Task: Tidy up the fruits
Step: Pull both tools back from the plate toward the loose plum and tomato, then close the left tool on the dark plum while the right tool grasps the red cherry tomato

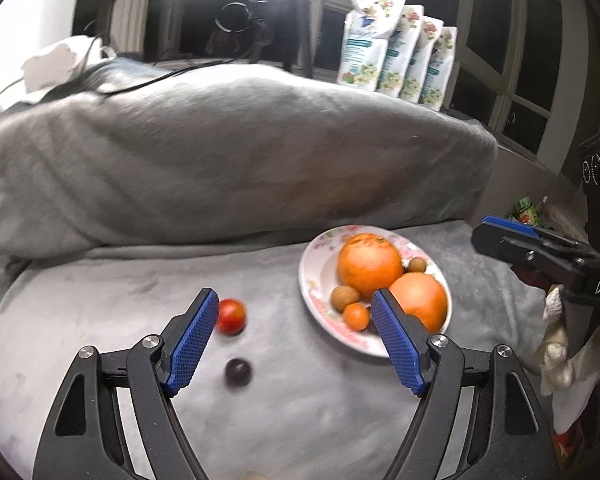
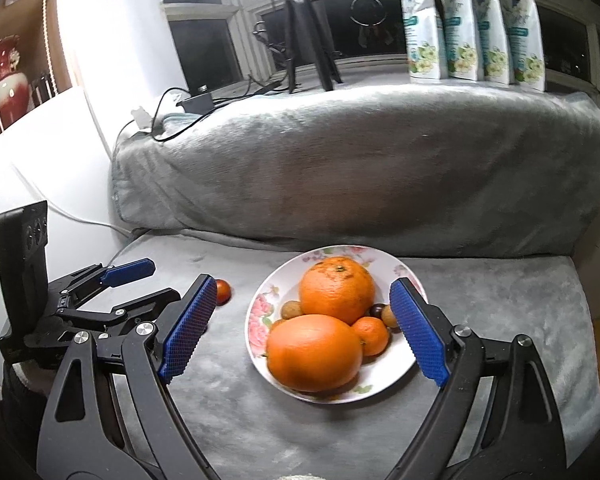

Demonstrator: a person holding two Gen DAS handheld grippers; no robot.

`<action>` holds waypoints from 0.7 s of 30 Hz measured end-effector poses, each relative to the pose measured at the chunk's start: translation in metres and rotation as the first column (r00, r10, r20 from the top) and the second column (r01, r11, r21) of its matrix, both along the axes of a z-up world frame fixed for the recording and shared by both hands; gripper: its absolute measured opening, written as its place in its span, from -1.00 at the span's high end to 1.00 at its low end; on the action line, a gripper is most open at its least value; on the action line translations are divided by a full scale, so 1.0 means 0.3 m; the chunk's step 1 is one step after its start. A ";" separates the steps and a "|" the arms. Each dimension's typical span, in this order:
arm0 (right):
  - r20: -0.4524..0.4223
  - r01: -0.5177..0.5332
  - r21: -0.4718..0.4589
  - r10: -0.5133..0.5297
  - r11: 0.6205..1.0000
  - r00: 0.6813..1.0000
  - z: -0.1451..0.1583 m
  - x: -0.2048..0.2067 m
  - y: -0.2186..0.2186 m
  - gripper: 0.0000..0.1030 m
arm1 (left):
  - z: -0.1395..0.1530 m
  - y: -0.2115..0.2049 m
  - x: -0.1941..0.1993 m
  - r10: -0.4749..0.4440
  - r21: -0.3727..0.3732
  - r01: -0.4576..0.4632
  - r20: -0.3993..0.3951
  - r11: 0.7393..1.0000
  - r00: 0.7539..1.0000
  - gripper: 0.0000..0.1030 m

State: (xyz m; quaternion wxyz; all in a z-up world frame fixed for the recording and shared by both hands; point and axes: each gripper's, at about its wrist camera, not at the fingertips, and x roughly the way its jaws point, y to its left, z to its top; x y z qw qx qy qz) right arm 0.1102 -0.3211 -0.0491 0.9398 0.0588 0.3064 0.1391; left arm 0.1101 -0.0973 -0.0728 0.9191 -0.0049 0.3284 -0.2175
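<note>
Hovering over the grey blanket, the left gripper has its jaws spread wide and empty. Between its blue pads lie two loose fruits on the blanket: a red tomato just beside the left pad, and a dark plum nearer the camera, apart from the tomato. The right pad overlaps the rim of the floral plate.

The right gripper is also spread wide and holds nothing, its pads framing the plate in its own view. On the plate sit two big oranges, touching, the nearer one lying by the front rim. A small mandarin rests against both. Two brown, nut-like fruits and a dark one are tucked around the oranges.

In the left wrist view the right gripper shows at the right edge, beyond the plate.

Behind the plate rises a grey cushion. Past it stand a black tripod and four floral pouches before dark windows.
</note>
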 end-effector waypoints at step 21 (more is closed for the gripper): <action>-0.078 -0.194 0.015 0.195 0.981 0.978 -0.027 0.117 0.228 -0.75 | -0.170 0.212 -0.051 0.071 0.016 -0.070 -0.118 0.997 0.991 -0.06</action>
